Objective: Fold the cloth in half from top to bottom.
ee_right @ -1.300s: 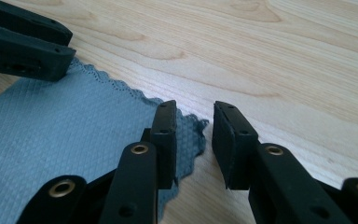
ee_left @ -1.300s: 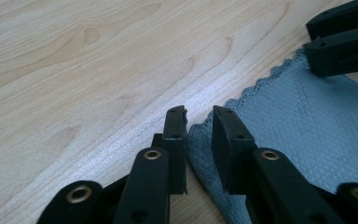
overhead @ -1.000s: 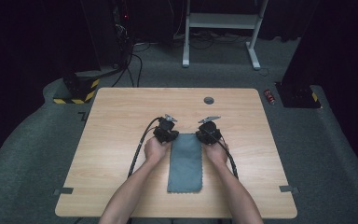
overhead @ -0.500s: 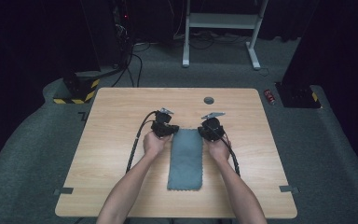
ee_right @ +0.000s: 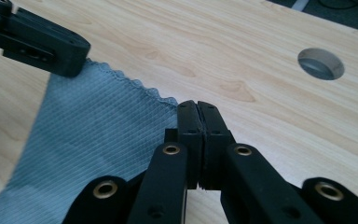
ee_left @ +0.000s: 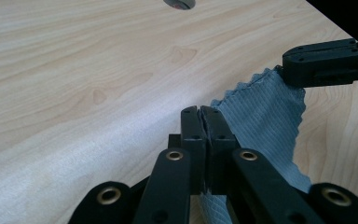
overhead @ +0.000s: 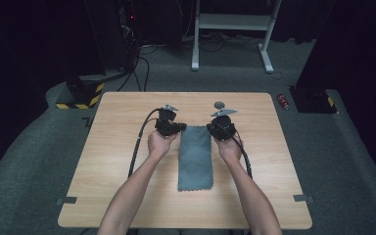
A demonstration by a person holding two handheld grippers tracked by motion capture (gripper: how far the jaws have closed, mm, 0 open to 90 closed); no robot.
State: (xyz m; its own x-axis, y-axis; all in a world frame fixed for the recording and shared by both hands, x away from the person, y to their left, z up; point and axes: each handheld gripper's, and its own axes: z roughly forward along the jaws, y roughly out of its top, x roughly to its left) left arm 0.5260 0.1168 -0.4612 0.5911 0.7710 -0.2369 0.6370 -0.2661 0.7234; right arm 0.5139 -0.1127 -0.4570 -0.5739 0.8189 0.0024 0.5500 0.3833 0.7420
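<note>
1. High view: the left gripper (overhead: 176, 128) and right gripper (overhead: 214, 128) pinch the far corners of a grey rectangular woven cloth (overhead: 195, 159), which trails toward the person on the pale wooden table (overhead: 117, 147)
2. Left gripper view: jaws clamped on a cloth corner (ee_left: 261, 121)
3. Right gripper view: jaws clamped on the other corner (ee_right: 88, 135)

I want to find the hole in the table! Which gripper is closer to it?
The right gripper, pinching the grey woven cloth's far right corner: the round hole in the wooden table lies just beyond it. The left gripper sits farther sideways.
</note>
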